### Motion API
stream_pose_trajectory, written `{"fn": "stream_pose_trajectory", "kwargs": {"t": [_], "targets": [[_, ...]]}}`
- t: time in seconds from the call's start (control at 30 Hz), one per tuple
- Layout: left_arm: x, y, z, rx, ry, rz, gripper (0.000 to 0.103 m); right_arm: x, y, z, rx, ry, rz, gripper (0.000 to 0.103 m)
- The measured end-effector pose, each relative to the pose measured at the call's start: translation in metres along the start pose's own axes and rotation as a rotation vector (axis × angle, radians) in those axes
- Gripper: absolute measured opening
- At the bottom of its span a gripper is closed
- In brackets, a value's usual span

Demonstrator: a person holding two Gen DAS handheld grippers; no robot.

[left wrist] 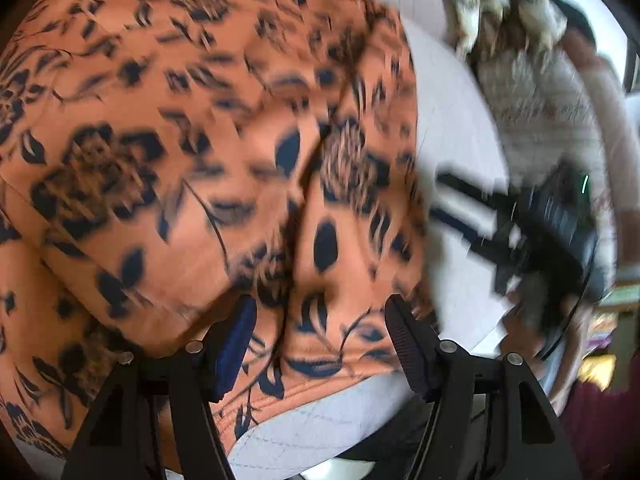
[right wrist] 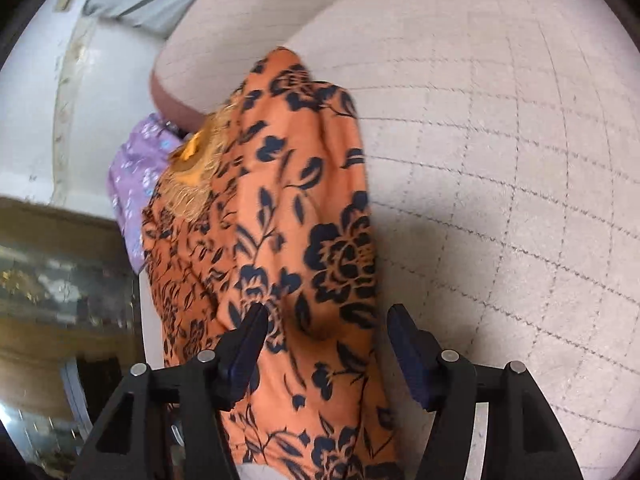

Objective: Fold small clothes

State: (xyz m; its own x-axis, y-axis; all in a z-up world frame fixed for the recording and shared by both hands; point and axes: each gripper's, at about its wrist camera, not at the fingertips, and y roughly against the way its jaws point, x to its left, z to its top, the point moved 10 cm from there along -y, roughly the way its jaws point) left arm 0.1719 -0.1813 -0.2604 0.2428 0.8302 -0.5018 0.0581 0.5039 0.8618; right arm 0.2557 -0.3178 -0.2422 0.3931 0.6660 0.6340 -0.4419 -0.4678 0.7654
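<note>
The orange floral garment (left wrist: 224, 152) lies bunched on a pale quilted surface (right wrist: 500, 168), probably a bed or sofa cushion, not a desk. The left claw (left wrist: 320, 340) stands with its fingers apart, a rumpled fold of the cloth rising between and just ahead of them, and a hemmed edge running close beneath; whether the pads touch the cloth I cannot tell through the blur. The right claw (right wrist: 328, 344) is likewise spread, with a long ridge of the same garment running forward from between its fingers and the bare quilt off to its right. The fabric looks thin, light and limp, likely a little slippery, so it should drape and slump rather than hold a crease. A sound hold would be on the hem or a corner, pinching both layers. Beyond the left claw's right side lies a furry grey-white item (left wrist: 516, 40).
</note>
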Motion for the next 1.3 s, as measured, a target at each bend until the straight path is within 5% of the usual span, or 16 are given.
{"fn": "stream_pose_trajectory", "kwargs": {"t": [0.03,0.13,0.2,0.23,0.3,0.37,0.5,0.63,0.73,0.87,1.07,1.13,1.17,1.23,1.3], "targets": [[0.002,-0.008,-0.001,0.000,-0.008,0.048,0.066,-0.001,-0.004,0.003,0.003,-0.009,-0.003,0.065],[-0.005,-0.007,0.002,-0.043,-0.022,0.130,0.038,-0.015,-0.015,0.009,-0.004,-0.067,-0.026,0.061],[-0.023,-0.008,0.002,-0.010,-0.063,0.090,0.004,-0.017,-0.017,0.010,-0.009,-0.092,0.006,0.048],[-0.028,-0.005,0.004,-0.007,-0.049,0.063,0.004,-0.017,-0.018,0.010,-0.008,-0.098,0.025,0.035],[-0.035,0.008,0.011,-0.026,-0.051,0.031,0.003,-0.019,-0.024,0.005,0.025,-0.123,0.061,0.029],[-0.044,0.039,0.019,-0.061,-0.052,-0.036,0.003,-0.018,-0.022,0.005,0.022,-0.123,0.069,0.009],[-0.050,0.131,0.039,-0.185,-0.016,-0.187,0.002,0.013,0.020,0.017,-0.103,-0.035,0.165,0.008],[-0.023,0.204,0.045,-0.261,-0.024,-0.212,0.002,0.068,0.042,0.010,-0.131,0.055,0.326,0.007],[0.007,0.214,0.037,-0.286,-0.020,-0.169,0.002,0.106,0.031,-0.002,-0.082,0.076,0.395,0.007],[0.080,0.187,0.039,-0.277,0.042,-0.090,0.002,0.141,-0.016,-0.029,0.002,0.166,0.343,0.007],[0.166,0.126,0.034,-0.239,0.135,-0.019,0.003,0.122,-0.065,-0.043,0.060,0.160,0.267,0.011],[0.178,0.130,0.031,-0.246,0.131,0.071,0.003,0.119,-0.056,-0.034,0.022,0.160,0.253,0.021],[0.179,0.140,0.032,-0.274,0.107,0.116,0.006,0.118,-0.047,-0.026,0.013,0.180,0.206,0.050],[0.170,0.168,0.042,-0.345,0.057,0.160,0.026,0.124,-0.029,-0.010,-0.038,0.216,0.167,0.076],[0.153,0.188,0.062,-0.403,0.051,0.140,0.071,0.144,-0.010,0.023,-0.088,0.280,0.132,0.076]]}}
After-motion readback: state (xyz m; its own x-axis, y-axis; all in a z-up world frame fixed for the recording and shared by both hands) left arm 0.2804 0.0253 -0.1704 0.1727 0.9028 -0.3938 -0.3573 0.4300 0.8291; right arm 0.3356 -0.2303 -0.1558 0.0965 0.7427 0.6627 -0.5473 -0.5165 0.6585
